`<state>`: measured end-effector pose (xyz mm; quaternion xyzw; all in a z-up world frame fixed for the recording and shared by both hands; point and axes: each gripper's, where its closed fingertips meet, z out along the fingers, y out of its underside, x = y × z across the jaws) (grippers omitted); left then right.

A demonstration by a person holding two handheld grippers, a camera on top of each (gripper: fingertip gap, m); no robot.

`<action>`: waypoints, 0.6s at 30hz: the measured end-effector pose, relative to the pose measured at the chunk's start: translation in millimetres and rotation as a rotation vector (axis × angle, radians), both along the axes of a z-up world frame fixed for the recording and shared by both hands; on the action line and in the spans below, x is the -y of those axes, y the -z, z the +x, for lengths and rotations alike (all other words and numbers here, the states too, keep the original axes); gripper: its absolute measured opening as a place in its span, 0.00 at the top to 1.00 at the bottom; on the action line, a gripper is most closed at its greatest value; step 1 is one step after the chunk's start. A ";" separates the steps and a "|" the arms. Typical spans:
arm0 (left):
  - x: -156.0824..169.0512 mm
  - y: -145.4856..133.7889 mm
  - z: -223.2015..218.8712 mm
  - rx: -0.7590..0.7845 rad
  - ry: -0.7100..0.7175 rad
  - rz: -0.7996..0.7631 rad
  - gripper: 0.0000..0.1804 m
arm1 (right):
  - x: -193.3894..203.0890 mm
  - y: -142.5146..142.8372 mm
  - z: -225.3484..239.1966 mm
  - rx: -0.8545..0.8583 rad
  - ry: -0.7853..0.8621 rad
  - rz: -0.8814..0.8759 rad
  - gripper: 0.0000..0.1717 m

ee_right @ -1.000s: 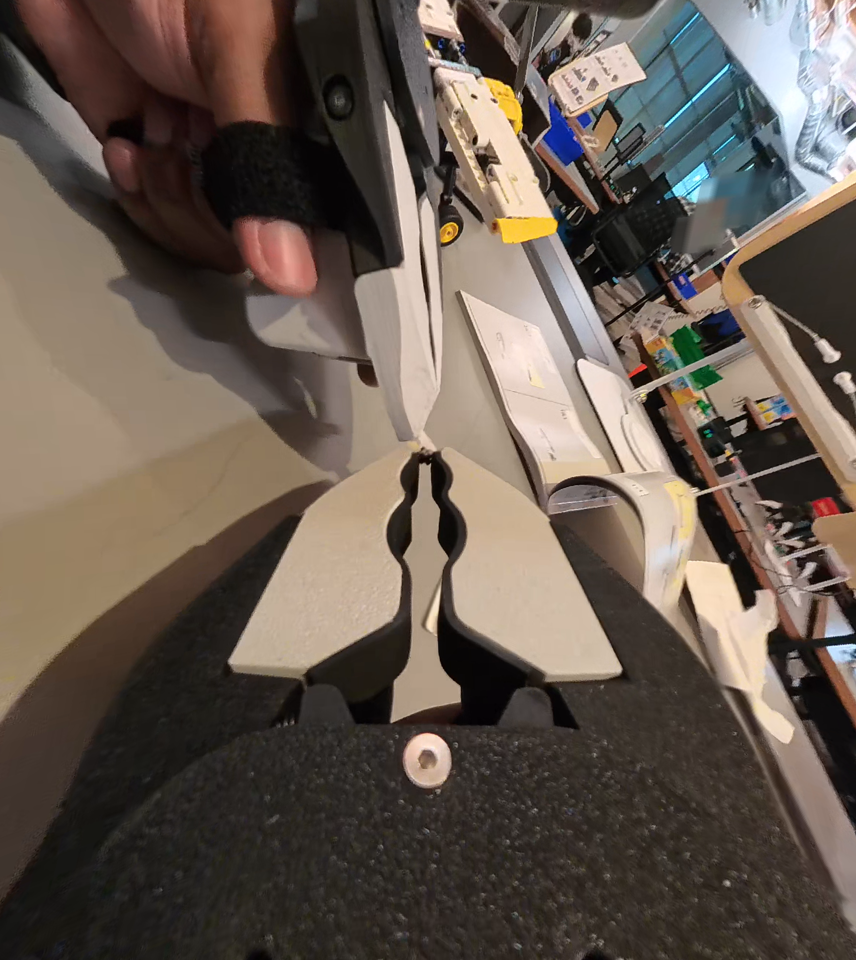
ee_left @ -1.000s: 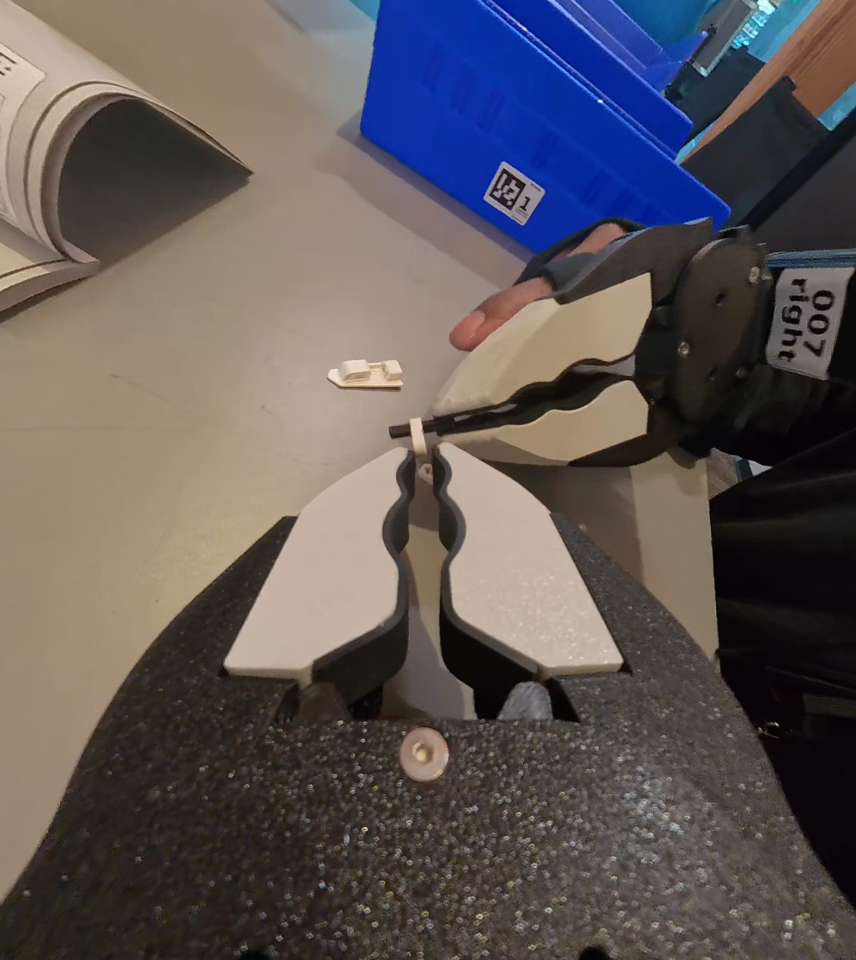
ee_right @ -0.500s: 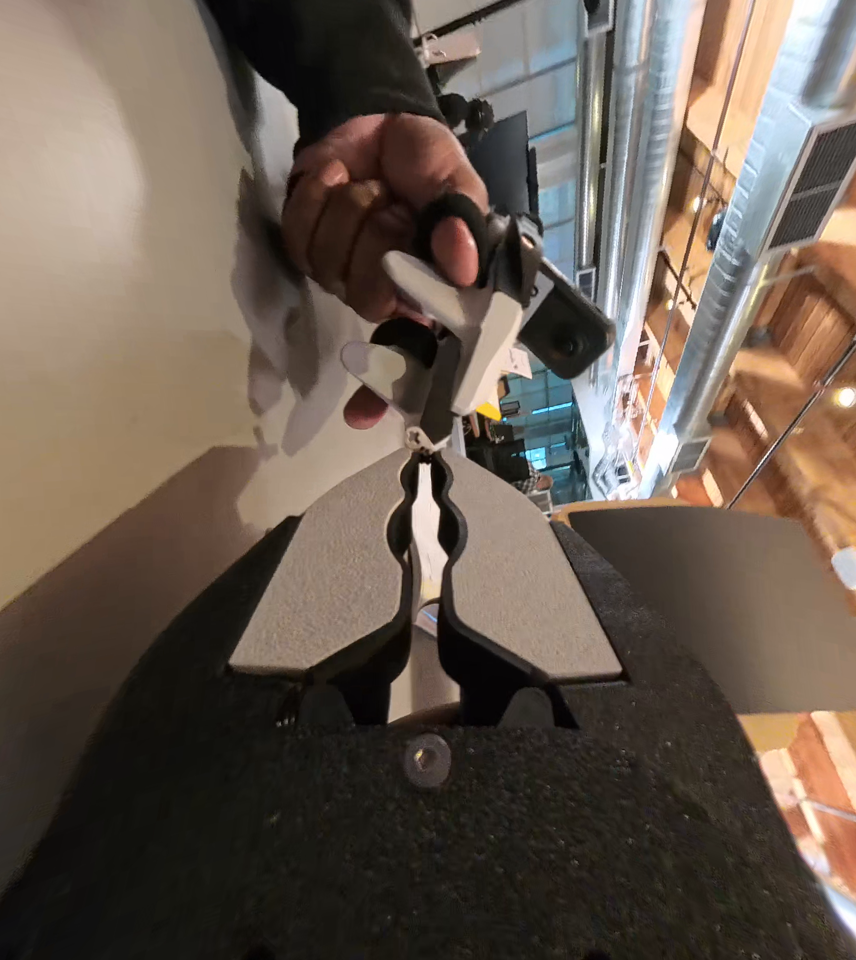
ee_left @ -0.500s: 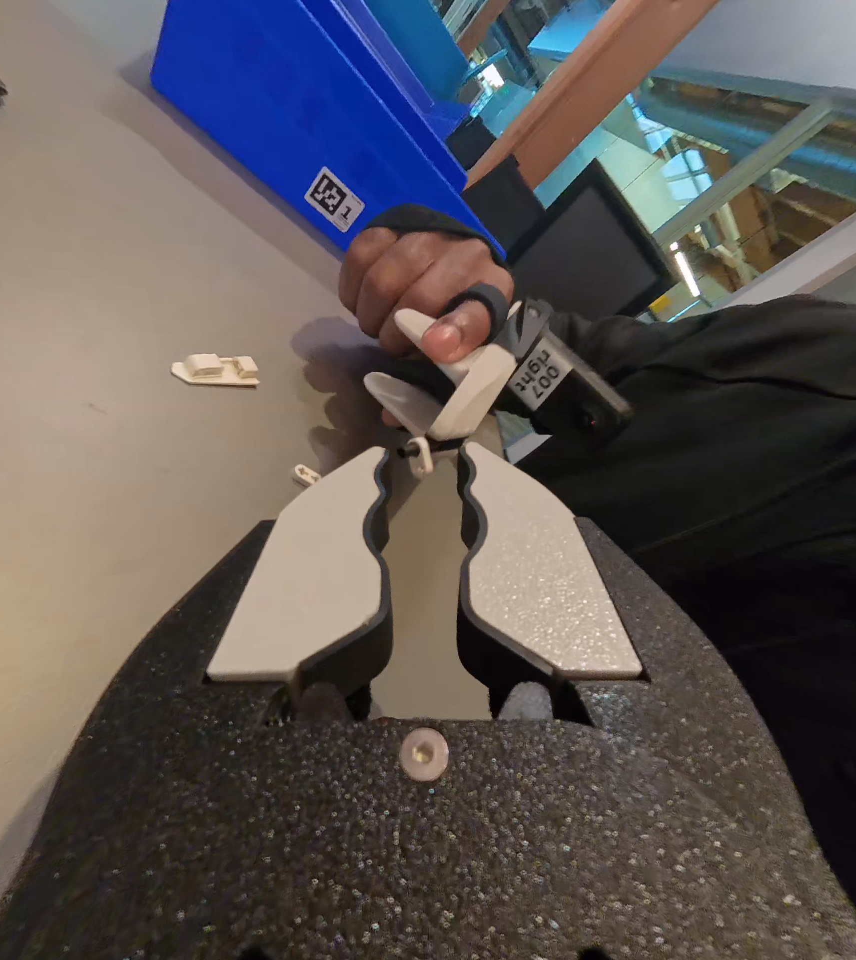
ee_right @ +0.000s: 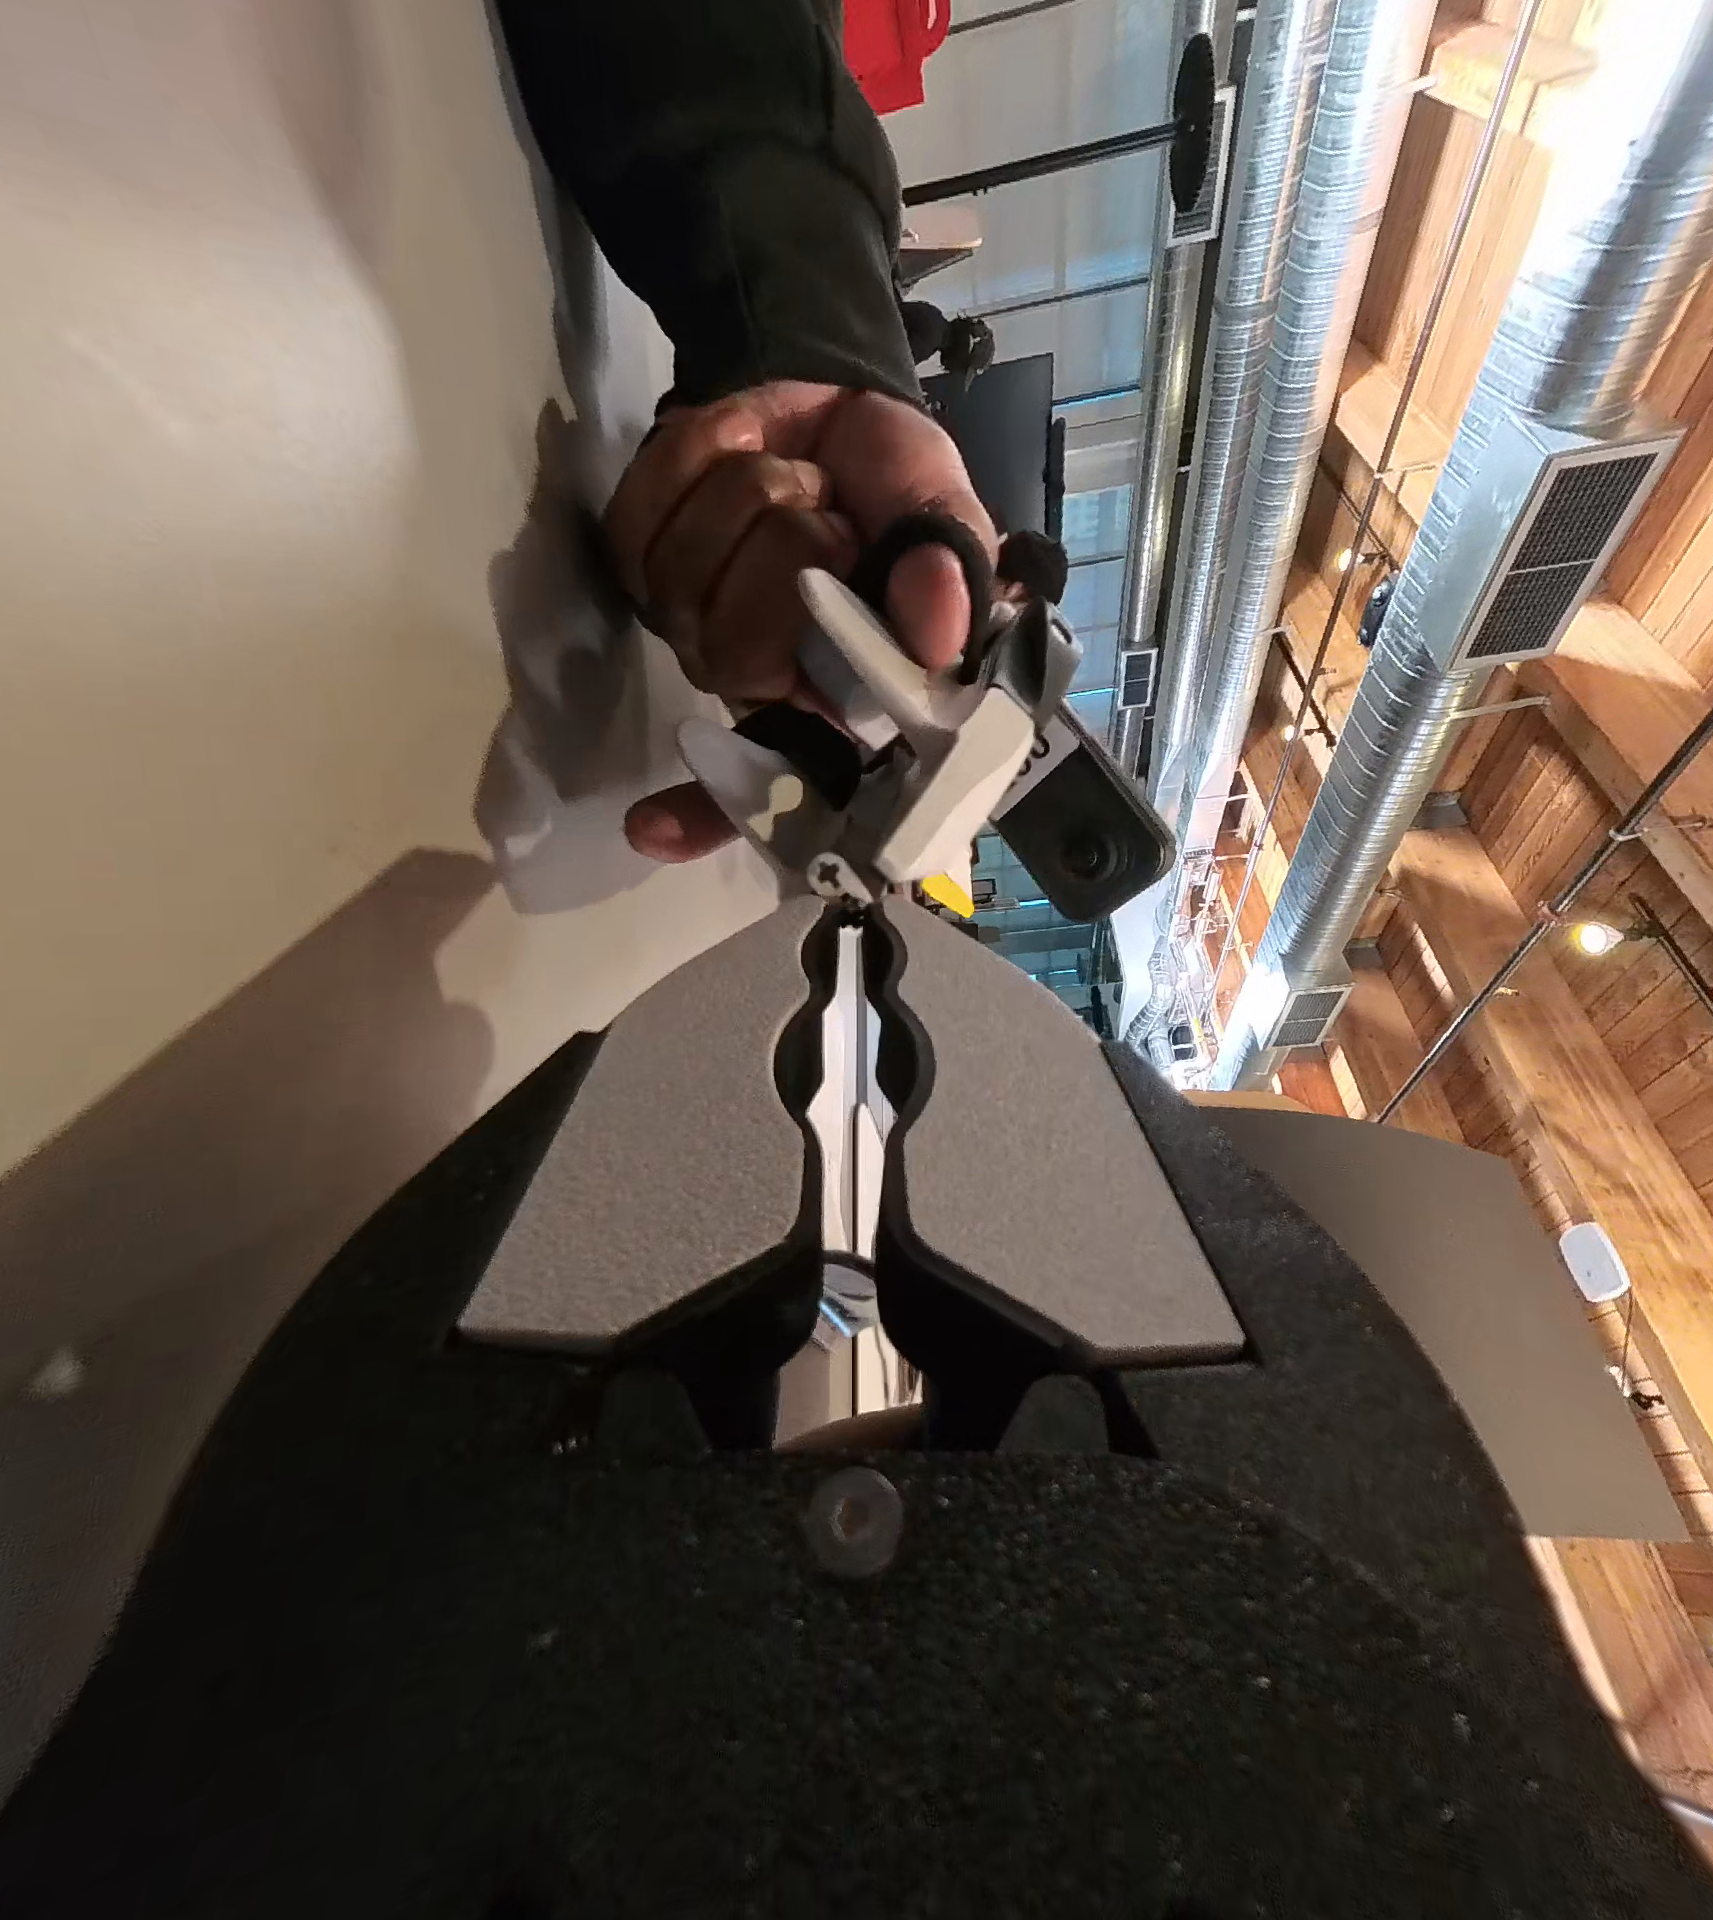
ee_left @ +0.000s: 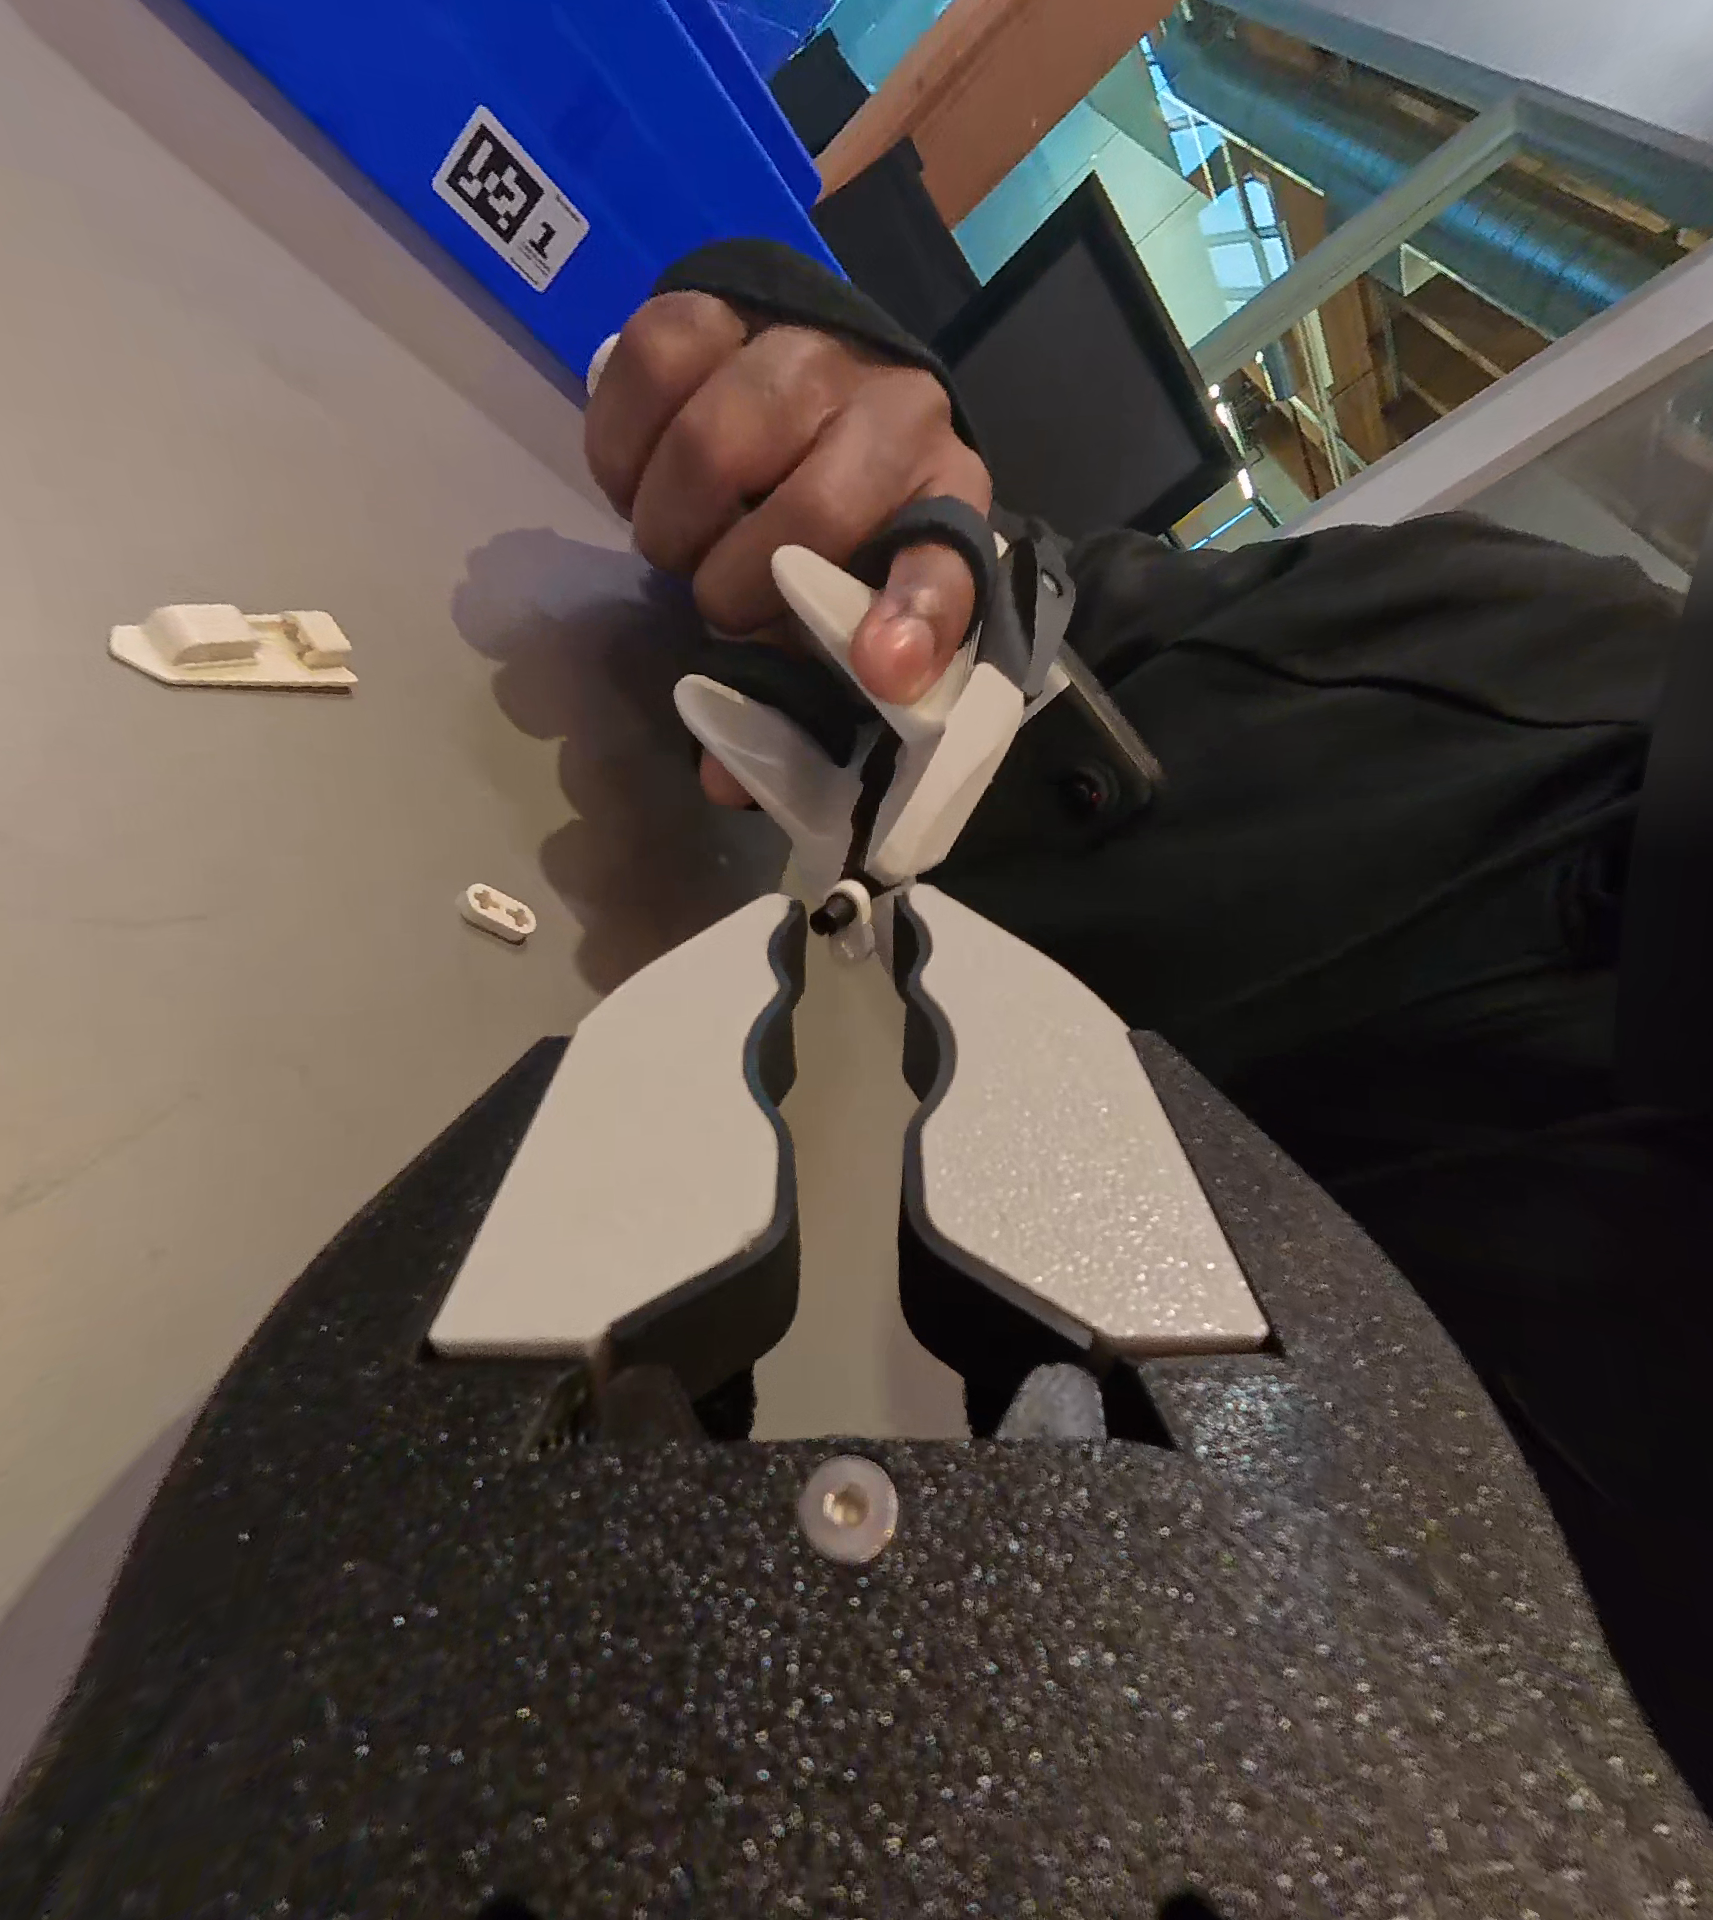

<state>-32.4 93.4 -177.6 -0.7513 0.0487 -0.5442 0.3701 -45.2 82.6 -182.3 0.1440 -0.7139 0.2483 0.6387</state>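
**White connector and black pin between my two grippers**

Grey plates of my left gripper [ee_left: 847, 920] stand parted, and a small white connector [ee_left: 854, 914] with a black pin [ee_left: 824, 914] through it hangs in the gap between their tips. The pads do not press on it, so this gripper is released. My right gripper [ee_right: 847, 914], seen far in the left wrist view, comes in tip-down just beyond it, clenched on the black pin; my right hand [ee_left: 790, 457] wraps its handle. In the right wrist view the white connector's cross-holed end [ee_right: 828, 871] sits just past my shut tips, against my left gripper's fingers [ee_right: 945, 821], which my left hand [ee_right: 779, 540] steers. On the grey table [ee_left: 156, 987], to the left, lies a second small white link with two cross holes [ee_left: 497, 914]. Farther left rests a flat white bracket piece [ee_left: 234, 649]. A blue crate [ee_left: 561, 135] stands at the far edge.
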 end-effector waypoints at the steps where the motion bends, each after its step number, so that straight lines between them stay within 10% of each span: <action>1: 0.1 -0.8 -0.4 0.008 0.001 0.001 0.92 | 0.4 0.2 0.7 -0.001 -0.004 0.004 0.98; 18: 11.8 -4.2 8.6 0.032 0.101 0.023 0.95 | 0.4 -10.1 16.5 -0.048 -0.025 0.029 0.98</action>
